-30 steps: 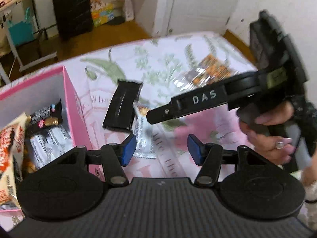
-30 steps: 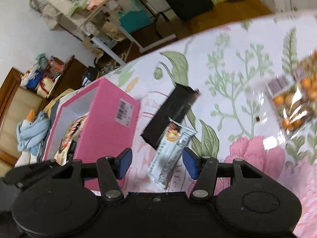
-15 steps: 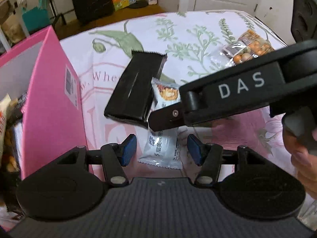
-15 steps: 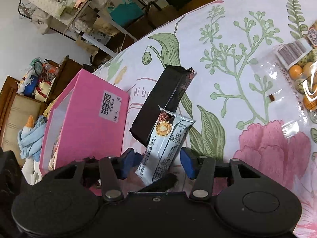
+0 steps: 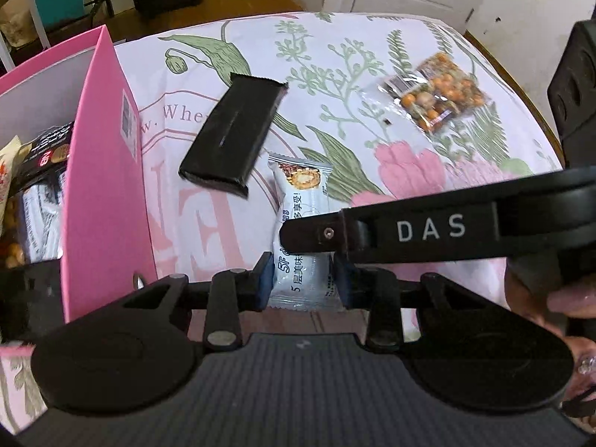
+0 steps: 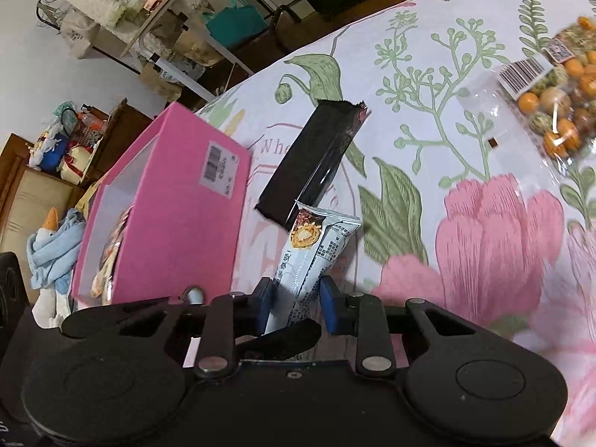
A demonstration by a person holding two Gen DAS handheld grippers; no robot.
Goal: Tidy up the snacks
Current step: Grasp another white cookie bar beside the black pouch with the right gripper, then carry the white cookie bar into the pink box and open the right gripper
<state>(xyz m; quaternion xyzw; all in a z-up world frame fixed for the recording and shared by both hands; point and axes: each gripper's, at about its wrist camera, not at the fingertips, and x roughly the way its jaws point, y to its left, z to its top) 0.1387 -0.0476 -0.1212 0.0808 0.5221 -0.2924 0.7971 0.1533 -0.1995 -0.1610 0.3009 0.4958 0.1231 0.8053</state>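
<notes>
Sorting is partway: several packets already lie in the open pink cardboard box; a flat black foil packet, a clear bag of orange nuts and a white wafer bar wrapper remain on the floral-clothed surface; the left claw and right claw, jaws just closing narrow, both pinch that wrapper's near end.
</notes>
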